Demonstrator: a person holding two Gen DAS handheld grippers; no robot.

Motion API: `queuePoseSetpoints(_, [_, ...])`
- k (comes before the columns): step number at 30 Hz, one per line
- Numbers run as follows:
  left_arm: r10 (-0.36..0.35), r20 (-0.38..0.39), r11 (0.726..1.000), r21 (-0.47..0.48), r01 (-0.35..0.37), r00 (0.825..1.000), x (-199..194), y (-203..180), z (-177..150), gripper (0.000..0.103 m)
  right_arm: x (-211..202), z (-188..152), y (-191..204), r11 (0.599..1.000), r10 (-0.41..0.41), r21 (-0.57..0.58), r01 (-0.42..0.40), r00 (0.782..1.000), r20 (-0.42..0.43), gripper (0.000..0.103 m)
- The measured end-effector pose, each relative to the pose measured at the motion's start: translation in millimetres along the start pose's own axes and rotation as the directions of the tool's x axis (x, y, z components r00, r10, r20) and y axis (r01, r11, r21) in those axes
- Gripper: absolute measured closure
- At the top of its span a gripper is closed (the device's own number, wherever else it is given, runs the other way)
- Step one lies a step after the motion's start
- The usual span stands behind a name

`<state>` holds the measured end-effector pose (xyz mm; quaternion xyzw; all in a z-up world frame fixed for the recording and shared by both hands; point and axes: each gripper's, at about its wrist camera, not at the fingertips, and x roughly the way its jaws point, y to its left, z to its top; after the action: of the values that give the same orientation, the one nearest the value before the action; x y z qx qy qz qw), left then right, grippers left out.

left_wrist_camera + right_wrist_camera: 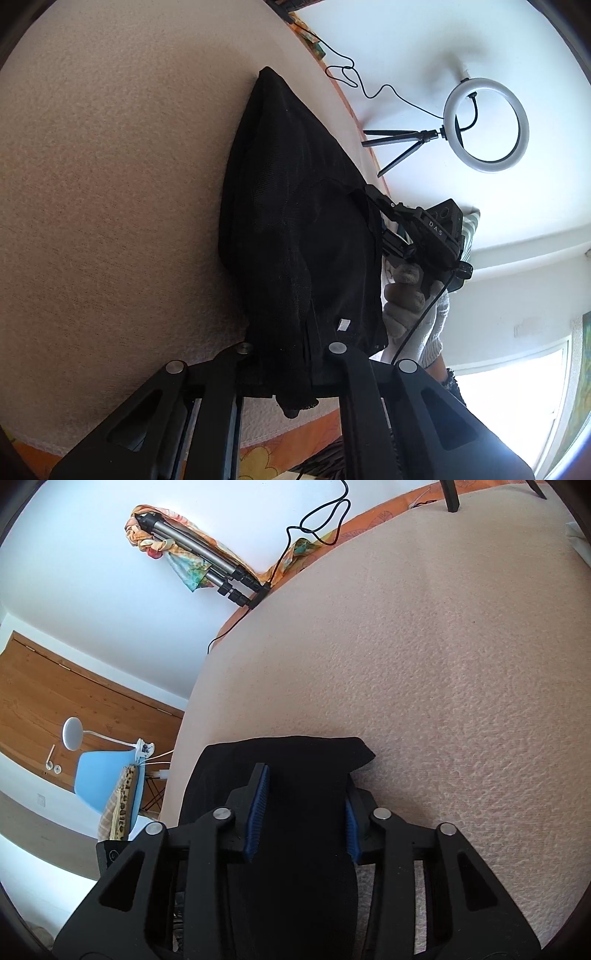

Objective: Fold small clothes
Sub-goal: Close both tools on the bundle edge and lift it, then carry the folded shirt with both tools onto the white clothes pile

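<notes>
A small black garment point(295, 236) hangs stretched above the beige textured cloth surface point(110, 184). My left gripper point(291, 354) is shut on the garment's near edge, and cloth bunches out between its fingers. My right gripper point(388, 218) shows in the left wrist view at the garment's opposite edge, held by a gloved hand point(406, 295). In the right wrist view the black garment point(295, 812) drapes between the blue pads point(258, 812) of my right gripper point(304, 812). The jaws stand apart with the cloth lying between them.
A ring light on a small tripod point(484, 125) stands at the surface's far edge with a black cable point(354, 77). A folded tripod wrapped in coloured cloth point(199, 554) lies at the far edge. A blue chair point(107, 775) stands beyond the surface's edge.
</notes>
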<state>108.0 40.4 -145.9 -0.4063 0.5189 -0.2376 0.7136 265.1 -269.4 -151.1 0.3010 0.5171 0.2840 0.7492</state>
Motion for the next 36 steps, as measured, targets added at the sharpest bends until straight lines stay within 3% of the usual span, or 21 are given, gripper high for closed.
queuePoseSetpoints(2, [0.018, 0.006, 0.999, 0.03, -0.018, 1.0, -0.8, -3.4, -0.5, 0.096, 3.8, -0.7, -0.2, 1.0, -0.012, 0.006, 0.012, 1.0, -0.02, 0.087])
queuePoseSetpoints(5, [0.038, 0.025, 0.997, 0.072, -0.04, 0.999, -1.5, -10.3, -3.3, 0.096, 5.3, -3.1, 10.1, 0.997, -0.061, -0.044, 0.06, 0.998, -0.014, 0.089])
queuePoseSetpoints(14, [0.026, 0.078, 0.987, 0.158, -0.039, 0.997, -6.3, -27.3, -4.7, 0.097, -16.5, -3.4, 49.9, 0.986, -0.08, -0.144, 0.088, 0.995, 0.062, 0.091])
queuePoseSetpoints(24, [-0.008, 0.079, 0.978, 0.209, -0.009, 0.997, -0.3, -43.0, -4.9, 0.097, -44.4, -3.9, 72.2, 0.981, -0.06, -0.174, 0.08, 0.991, 0.117, 0.092])
queuePoseSetpoints(36, [-0.062, 0.05, 0.935, 0.351, 0.041, 0.997, 22.3, -106.5, -8.7, 0.097, -125.1, -5.7, 75.9, 0.979, -0.055, -0.179, 0.098, 0.971, 0.231, 0.092])
